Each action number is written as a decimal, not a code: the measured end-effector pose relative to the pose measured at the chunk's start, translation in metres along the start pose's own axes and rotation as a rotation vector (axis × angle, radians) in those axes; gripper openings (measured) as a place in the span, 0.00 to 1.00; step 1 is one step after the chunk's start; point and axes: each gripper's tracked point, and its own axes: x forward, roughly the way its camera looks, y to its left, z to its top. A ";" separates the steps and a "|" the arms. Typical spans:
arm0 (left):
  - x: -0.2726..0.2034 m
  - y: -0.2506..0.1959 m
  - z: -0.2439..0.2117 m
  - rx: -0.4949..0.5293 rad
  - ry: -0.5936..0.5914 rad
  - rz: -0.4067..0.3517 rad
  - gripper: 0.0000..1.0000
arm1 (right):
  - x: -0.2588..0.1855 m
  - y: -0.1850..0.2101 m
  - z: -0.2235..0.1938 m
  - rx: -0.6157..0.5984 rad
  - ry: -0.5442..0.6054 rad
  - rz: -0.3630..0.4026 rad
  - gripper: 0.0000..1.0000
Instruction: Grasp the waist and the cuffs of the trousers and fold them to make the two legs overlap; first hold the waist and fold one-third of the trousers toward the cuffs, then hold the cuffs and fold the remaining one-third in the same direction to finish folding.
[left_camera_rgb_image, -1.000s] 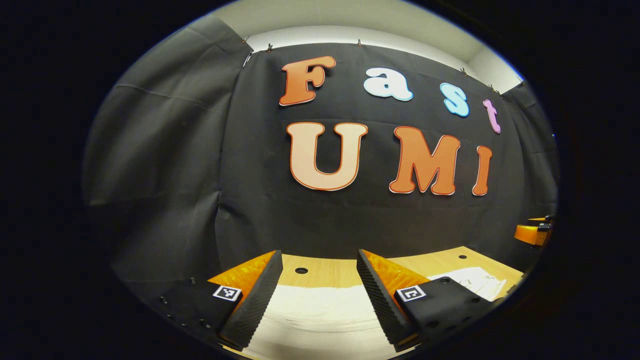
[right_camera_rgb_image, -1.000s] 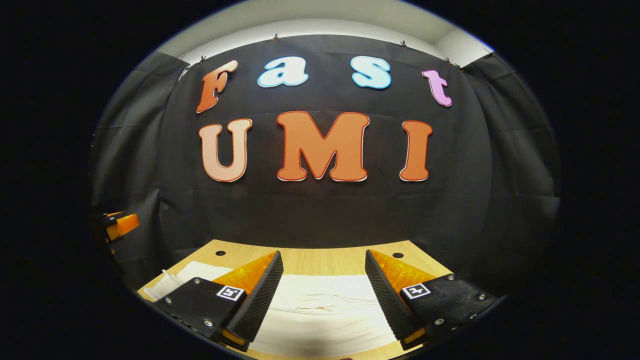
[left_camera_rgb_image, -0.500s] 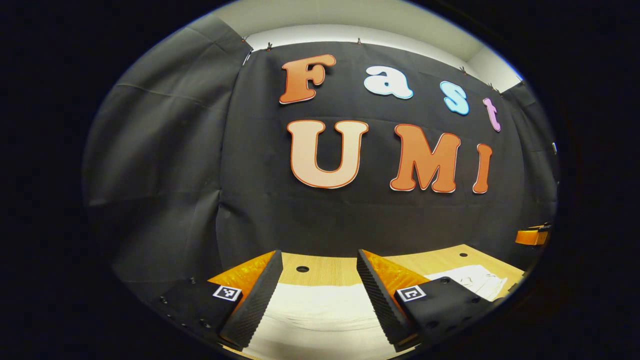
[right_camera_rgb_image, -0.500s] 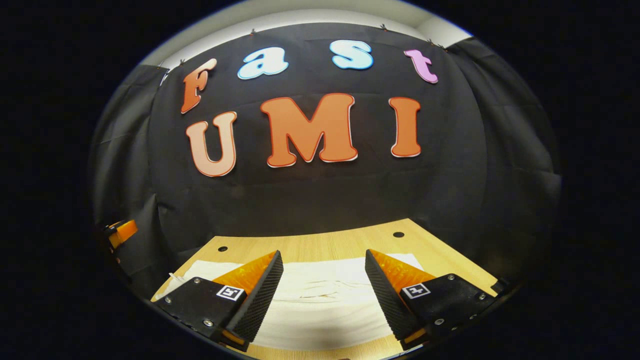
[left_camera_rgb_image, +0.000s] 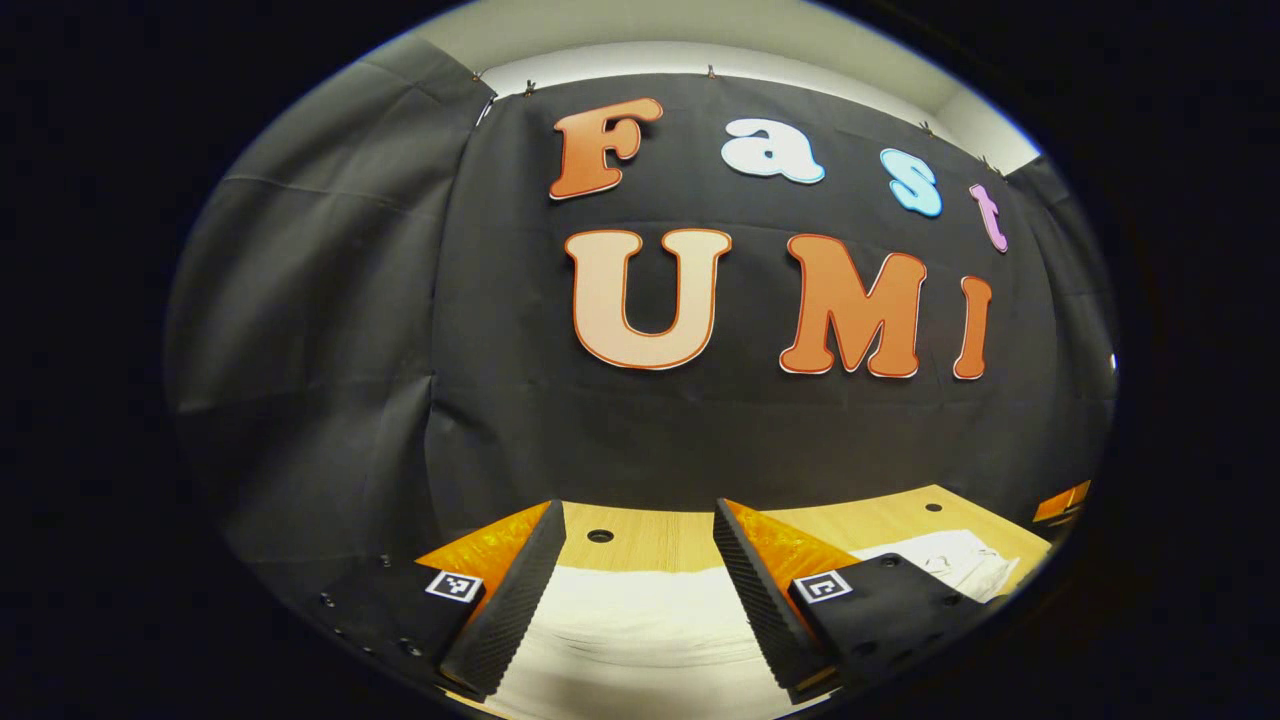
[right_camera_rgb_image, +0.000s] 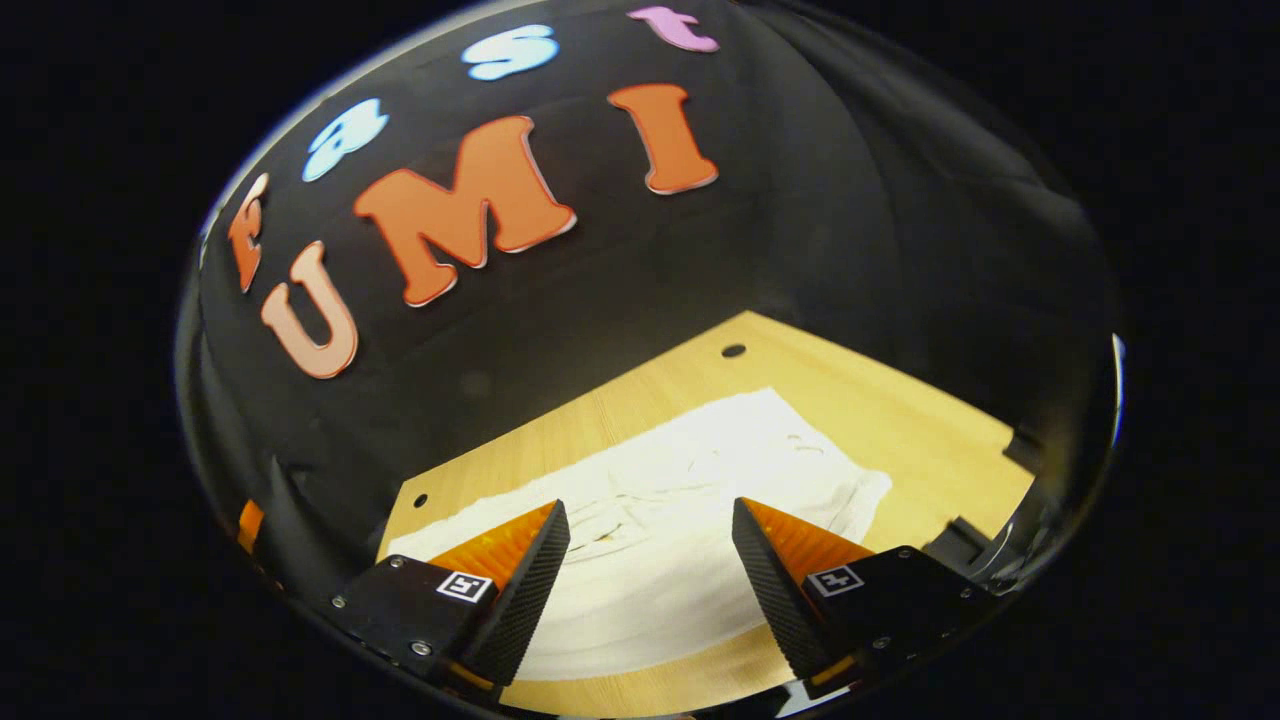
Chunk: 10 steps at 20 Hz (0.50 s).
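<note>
Right now your left gripper (left_camera_rgb_image: 632, 590) hangs released over the white trousers (right_camera_rgb_image: 690, 510). Your right gripper (right_camera_rgb_image: 650, 590), tilted, gapes above them at lower centre on the surface (right_camera_rgb_image: 900, 430).

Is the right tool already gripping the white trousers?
No, the right tool is open above the trousers, which lie flat on the table.

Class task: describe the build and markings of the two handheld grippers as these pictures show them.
Each gripper, left gripper and right gripper, has two wedge-shaped fingers with ribbed inner faces, a black screw-fastened mount behind each finger, and a small square black-and-white coded tag on each mount.
</note>
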 end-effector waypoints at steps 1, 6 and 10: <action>0.001 -0.005 -0.001 -0.001 0.004 -0.002 0.97 | 0.006 -0.012 -0.008 0.061 0.037 -0.009 0.98; 0.009 -0.025 -0.010 0.001 0.029 0.000 0.97 | 0.026 -0.062 -0.041 0.253 0.172 -0.075 0.98; 0.018 -0.034 -0.018 -0.009 0.055 0.017 0.97 | 0.038 -0.087 -0.059 0.347 0.245 -0.110 0.98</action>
